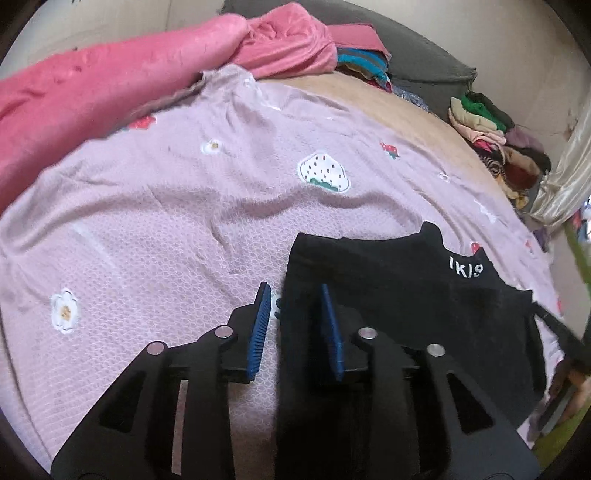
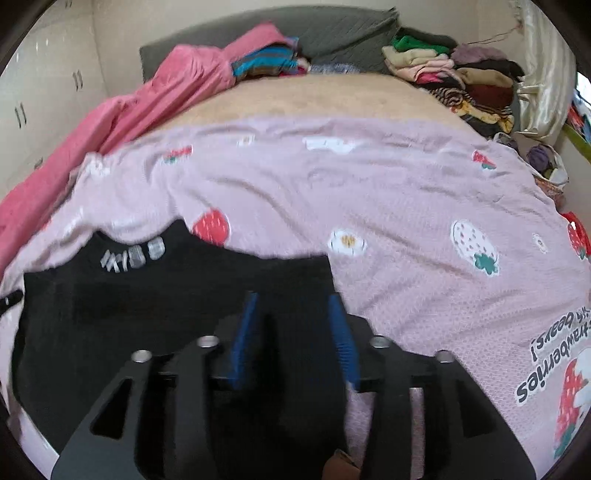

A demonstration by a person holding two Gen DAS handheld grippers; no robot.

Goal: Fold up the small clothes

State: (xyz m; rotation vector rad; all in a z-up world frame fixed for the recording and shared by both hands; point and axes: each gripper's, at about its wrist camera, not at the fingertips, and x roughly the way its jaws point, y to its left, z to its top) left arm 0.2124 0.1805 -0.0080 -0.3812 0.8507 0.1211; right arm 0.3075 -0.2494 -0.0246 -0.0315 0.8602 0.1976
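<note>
A small black garment [image 1: 406, 295] with white lettering lies flat on the pink strawberry-print bedspread [image 1: 166, 206]. My left gripper [image 1: 295, 291] is open, its blue pads astride the garment's left edge. In the right wrist view the same garment [image 2: 147, 295] lies at lower left. My right gripper [image 2: 291, 299] is open over the garment's right edge, with black cloth between its pads. The view is blurred.
A pink blanket [image 1: 110, 74] is bunched at the far left of the bed. Piles of clothes [image 2: 461, 77] sit at the far right by the grey headboard [image 2: 332, 33]. Tan bedsheet [image 2: 314, 96] shows beyond the bedspread. White cupboards [image 2: 44, 85] stand to the left.
</note>
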